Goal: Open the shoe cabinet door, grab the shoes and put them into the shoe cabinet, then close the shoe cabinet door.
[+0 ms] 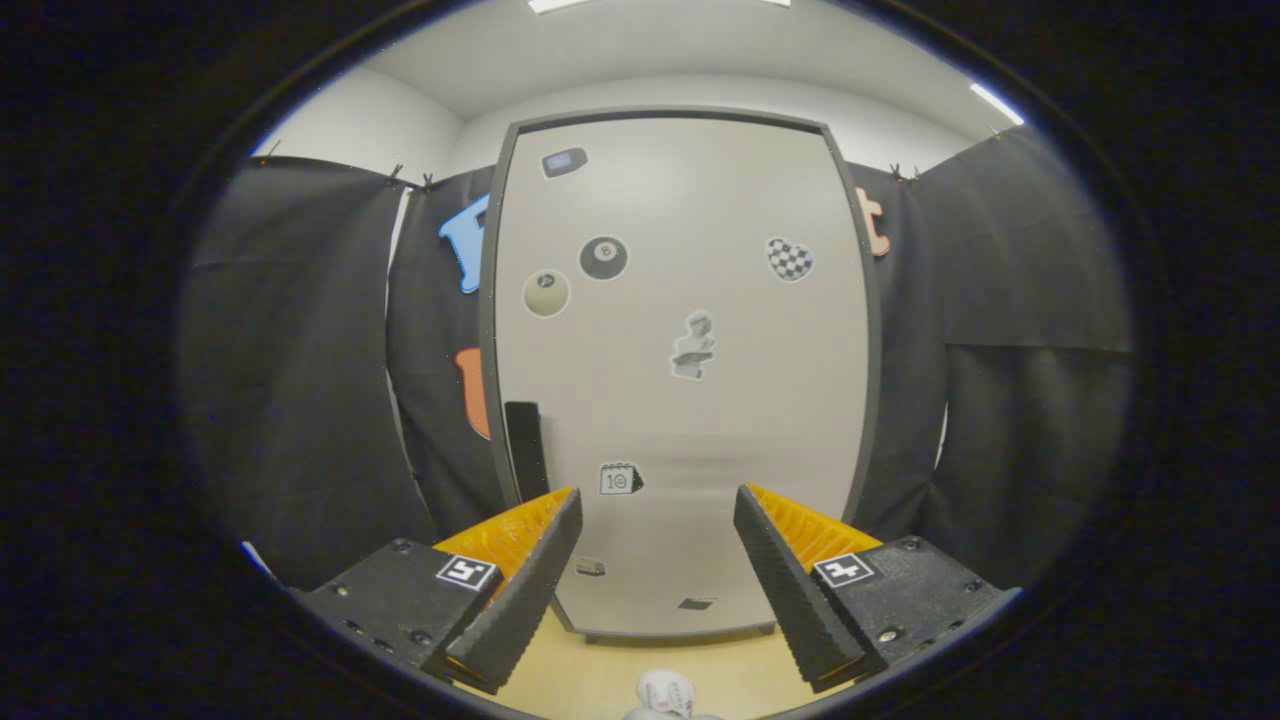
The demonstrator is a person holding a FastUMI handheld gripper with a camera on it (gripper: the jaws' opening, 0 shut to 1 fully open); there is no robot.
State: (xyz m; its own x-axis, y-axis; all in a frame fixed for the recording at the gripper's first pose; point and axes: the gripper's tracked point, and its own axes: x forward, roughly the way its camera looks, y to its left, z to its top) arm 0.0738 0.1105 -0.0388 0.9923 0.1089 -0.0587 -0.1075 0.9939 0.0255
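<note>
The shoe cabinet stands straight ahead, a tall pale door in a dark frame with several stickers on it. The door is shut. A dark vertical handle sits at its left edge, just beyond my left finger. My gripper is open, nothing between its fingers, facing the lower part of the door from a short distance. A white shoe shows partly on the light wooden floor below and between the fingers.
Black cloth walls hang close on both sides of the cabinet. White room walls and ceiling lights rise above them. The floor strip in front of the cabinet is narrow.
</note>
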